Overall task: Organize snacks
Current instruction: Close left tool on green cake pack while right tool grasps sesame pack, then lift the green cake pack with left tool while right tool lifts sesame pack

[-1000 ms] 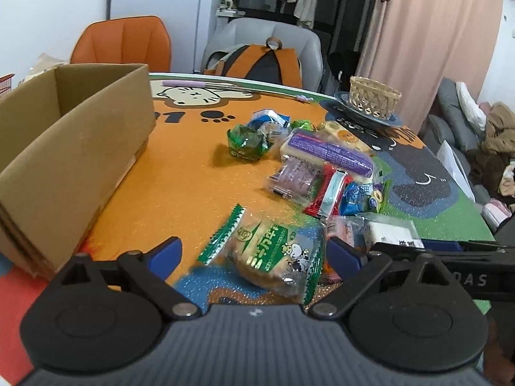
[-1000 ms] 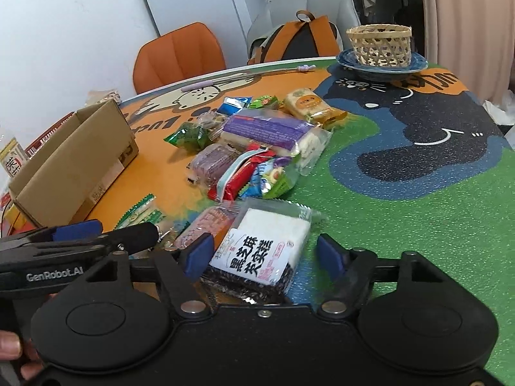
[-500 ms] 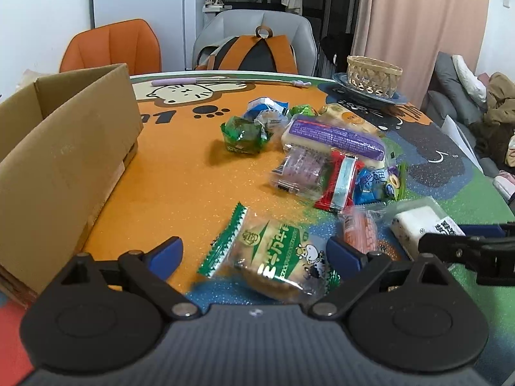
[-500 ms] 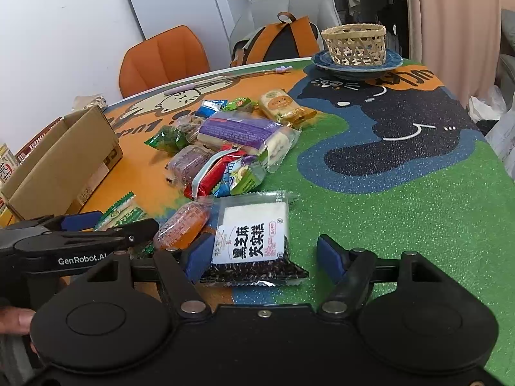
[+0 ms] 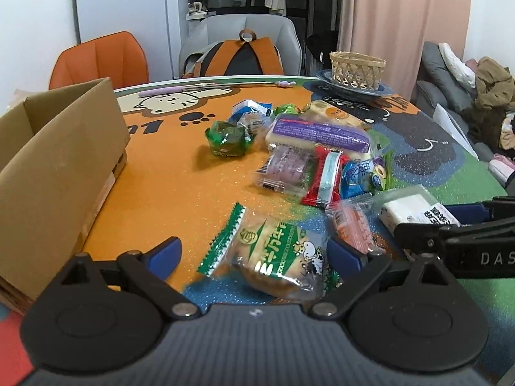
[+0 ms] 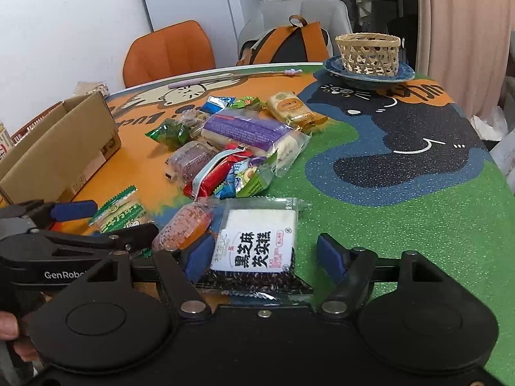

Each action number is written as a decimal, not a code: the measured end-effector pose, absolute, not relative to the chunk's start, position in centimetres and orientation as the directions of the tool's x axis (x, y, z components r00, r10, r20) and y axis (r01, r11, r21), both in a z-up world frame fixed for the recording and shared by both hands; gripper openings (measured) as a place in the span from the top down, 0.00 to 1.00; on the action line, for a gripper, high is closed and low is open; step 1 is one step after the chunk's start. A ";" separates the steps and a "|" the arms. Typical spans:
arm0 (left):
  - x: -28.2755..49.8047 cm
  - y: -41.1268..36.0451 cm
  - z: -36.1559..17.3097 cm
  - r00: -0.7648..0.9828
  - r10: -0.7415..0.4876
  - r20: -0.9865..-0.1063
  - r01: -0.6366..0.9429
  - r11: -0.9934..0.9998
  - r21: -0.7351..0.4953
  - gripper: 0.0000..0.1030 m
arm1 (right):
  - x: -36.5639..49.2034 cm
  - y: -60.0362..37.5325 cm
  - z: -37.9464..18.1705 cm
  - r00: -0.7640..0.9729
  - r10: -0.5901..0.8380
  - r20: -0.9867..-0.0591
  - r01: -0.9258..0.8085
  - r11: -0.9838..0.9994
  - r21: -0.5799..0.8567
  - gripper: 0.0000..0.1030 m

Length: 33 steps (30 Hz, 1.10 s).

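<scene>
cartoon mat [image 6: 402,225], sesame cake packet [image 6: 257,247] lengthwise between right gripper [image 6: 267,255] open jaws, left gripper [image 5: 254,257] jaws open

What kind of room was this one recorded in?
Most likely a home living or dining room: a table with a cartoon-cat mat and loose snacks, an orange chair pulled up to it, and a sofa piled with clothes beside a curtain.
</scene>
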<state>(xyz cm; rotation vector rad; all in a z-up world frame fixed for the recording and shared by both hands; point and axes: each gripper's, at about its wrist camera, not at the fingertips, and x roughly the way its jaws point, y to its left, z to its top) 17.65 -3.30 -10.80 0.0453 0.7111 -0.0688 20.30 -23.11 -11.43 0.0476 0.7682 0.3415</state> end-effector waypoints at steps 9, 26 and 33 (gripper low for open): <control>17.4 -4.3 -11.0 0.759 -0.079 -0.646 0.119 0.993 0.018 0.06 | 19.8 -23.5 -11.3 0.663 0.316 -0.678 -0.274 0.946 0.174 0.38; 16.4 -2.3 -10.9 0.765 -0.167 -0.622 0.113 0.986 -0.126 0.57 | 19.0 -22.8 -10.9 0.662 0.346 -0.664 -0.310 0.934 0.178 0.53; 15.4 -0.7 -10.4 0.786 -0.162 -0.596 0.071 0.982 -0.174 0.58 | 18.6 -22.4 -10.5 0.669 0.359 -0.651 -0.318 0.930 0.186 0.53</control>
